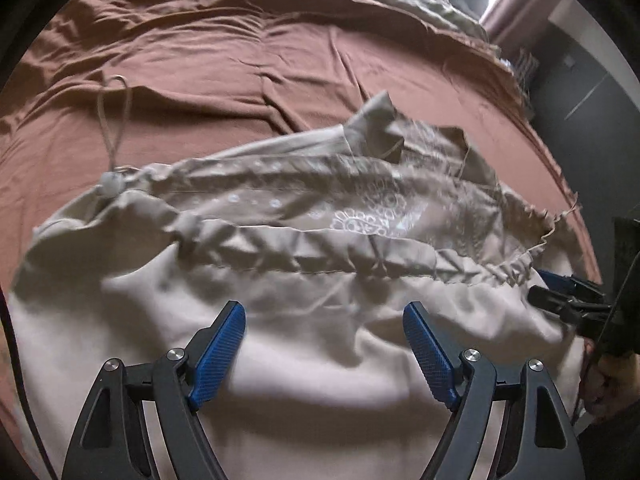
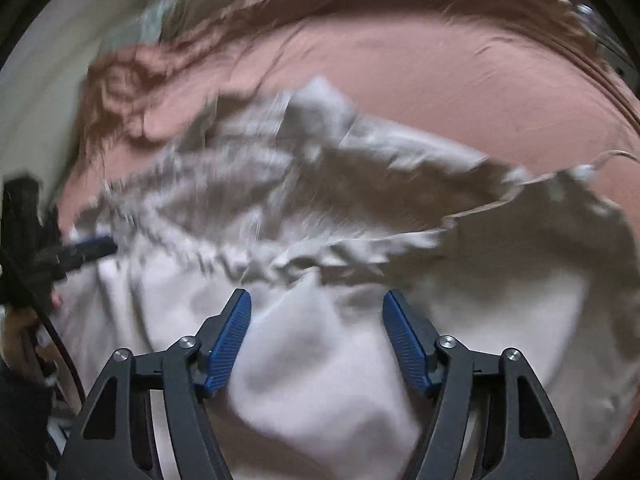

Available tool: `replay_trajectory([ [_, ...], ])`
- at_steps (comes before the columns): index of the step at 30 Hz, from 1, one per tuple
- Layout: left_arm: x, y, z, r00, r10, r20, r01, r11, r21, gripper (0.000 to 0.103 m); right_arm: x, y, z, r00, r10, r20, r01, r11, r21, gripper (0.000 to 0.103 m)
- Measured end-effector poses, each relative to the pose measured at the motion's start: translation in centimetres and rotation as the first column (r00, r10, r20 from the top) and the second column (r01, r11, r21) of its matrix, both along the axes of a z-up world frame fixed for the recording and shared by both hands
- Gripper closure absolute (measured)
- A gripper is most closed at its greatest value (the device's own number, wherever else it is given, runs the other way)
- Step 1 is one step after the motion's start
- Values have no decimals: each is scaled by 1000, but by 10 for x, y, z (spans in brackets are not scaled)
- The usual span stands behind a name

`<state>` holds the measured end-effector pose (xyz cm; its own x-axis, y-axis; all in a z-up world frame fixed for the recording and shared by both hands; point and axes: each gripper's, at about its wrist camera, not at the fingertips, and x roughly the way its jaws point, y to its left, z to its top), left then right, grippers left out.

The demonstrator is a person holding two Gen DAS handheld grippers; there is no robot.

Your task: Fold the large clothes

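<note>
At the bottom of the left wrist view the left gripper [image 1: 324, 320] has its jaws spread wide, with nothing pinched between the blue pads [image 1: 218, 356]; only pale cloth lies beneath. At the bottom of the right wrist view the right gripper [image 2: 316, 312] is likewise parted and holds nothing, though its gap looks a little narrower.

The garment [image 1: 280, 300] fills the lower half of both views, spread on a brown sheet [image 1: 240, 60] over a bed. Nearest the jaws is a smooth, pale panel with soft wrinkles. It looks like thin, light woven cloth: limp, quick to slump, likely a bit slippery between hard pads, and not fragile.

Across the middle of the left view runs a gathered drawstring channel [image 1: 320, 260]. That puckered seam is thicker, so I judge it the surest place to pinch, near each end, for an even fold. The right gripper shows at the right edge of that view, just beside the seam's end.

Beyond the seam lies a printed panel [image 1: 360, 216] and a rumpled flap [image 1: 380, 128]. At middle left a cord [image 1: 116, 120] with a toggle [image 1: 110, 186] trails onto the sheet; it may snag, so tuck it in. Far off, at the top, other bedding is heaped.
</note>
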<state>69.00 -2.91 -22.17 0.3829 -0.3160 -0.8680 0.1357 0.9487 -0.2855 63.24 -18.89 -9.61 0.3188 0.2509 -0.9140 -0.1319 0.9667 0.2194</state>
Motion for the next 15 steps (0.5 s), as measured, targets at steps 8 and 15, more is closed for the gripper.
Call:
replay_trajectory([
  [8, 5, -29, -1, 994, -103, -20, 105, 979, 175, 101, 14, 12, 10, 998, 25, 53, -20, 996, -88, 102],
  [15, -2, -26, 30, 988, -81, 129, 57, 982, 181, 102, 3, 5, 50, 978, -20, 207, 36, 997, -73, 103],
])
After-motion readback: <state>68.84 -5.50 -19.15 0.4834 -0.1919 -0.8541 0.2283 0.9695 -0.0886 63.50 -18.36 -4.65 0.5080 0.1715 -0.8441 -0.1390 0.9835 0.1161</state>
